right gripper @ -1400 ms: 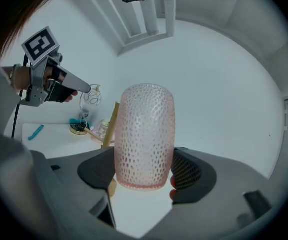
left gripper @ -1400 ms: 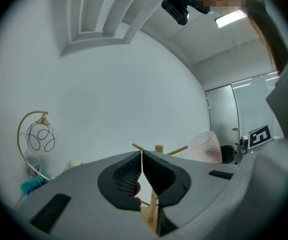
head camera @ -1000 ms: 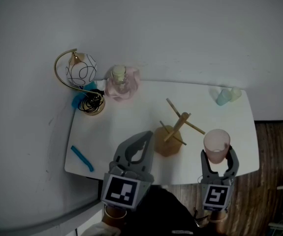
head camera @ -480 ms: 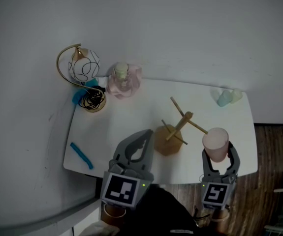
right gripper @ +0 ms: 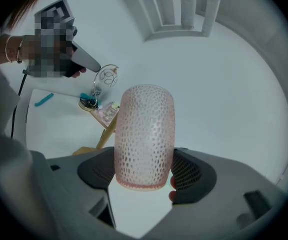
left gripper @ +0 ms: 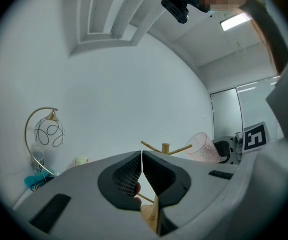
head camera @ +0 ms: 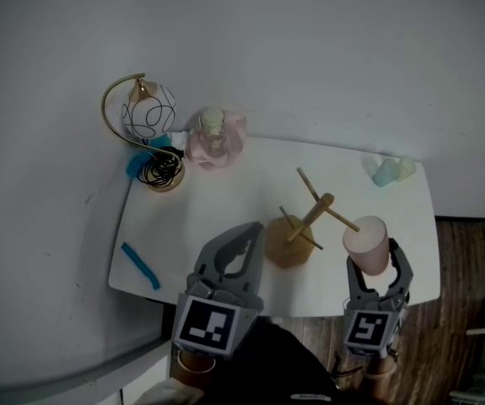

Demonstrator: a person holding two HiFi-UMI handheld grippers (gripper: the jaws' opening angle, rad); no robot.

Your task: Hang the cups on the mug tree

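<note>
Pink cup (head camera: 366,245) had edged left, nearer mug tree (head camera: 291,241) peg; dimpled, translucent (tilted toward tree); right gripper (right gripper: 144,174) clamped it; left gripper (left gripper: 141,174) jaws together, empty.

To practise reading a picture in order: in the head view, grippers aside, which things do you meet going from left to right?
Lamp → pink bottle → mug tree → pink cup. The blue strip and pastel cups overlap others sideways, so they are left out.
</note>
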